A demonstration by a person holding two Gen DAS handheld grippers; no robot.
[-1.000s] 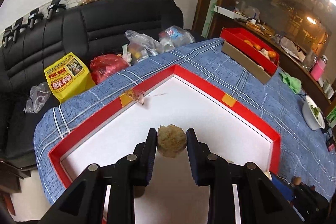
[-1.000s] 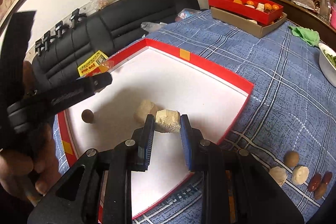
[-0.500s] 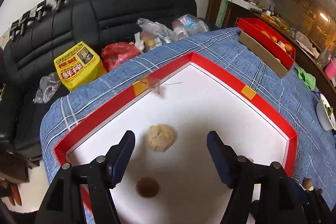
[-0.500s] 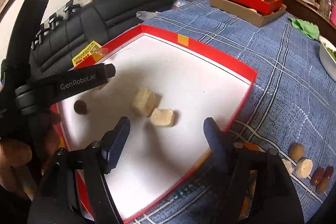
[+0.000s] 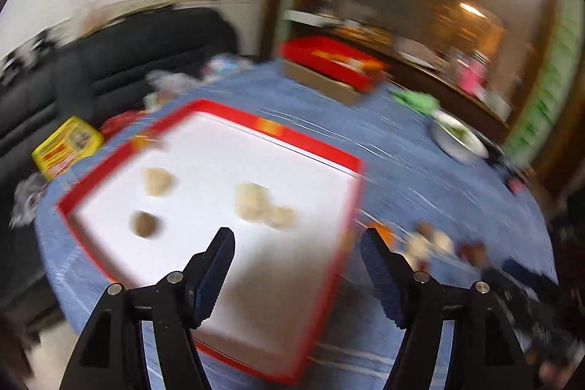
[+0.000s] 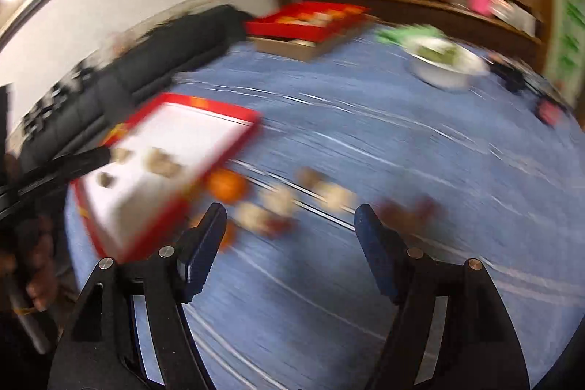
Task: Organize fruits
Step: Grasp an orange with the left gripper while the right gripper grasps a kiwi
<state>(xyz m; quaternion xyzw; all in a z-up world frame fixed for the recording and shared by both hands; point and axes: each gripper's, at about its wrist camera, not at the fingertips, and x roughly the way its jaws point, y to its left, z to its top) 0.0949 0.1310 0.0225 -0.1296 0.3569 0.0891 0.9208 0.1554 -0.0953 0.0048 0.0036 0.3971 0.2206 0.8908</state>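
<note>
The desk (image 5: 402, 178), draped in a blue cloth with pale check lines, carries one large shallow tray (image 5: 318, 145) with a red rim and flat white floor. Four lumps lie in the tray: one rough round tan piece (image 5: 158, 181), two pale blocky pieces touching each other (image 5: 263, 205), and one small dark brown ball (image 5: 144, 224). More fruits (image 6: 292, 203) sit blurred on the cloth just beside the tray, among them one orange (image 6: 226, 184); their count is unclear. The left gripper (image 5: 297, 260) and right gripper (image 6: 287, 236), black with ridged blue pads, have just been opening; both jaws stand wide with nothing between.
</note>
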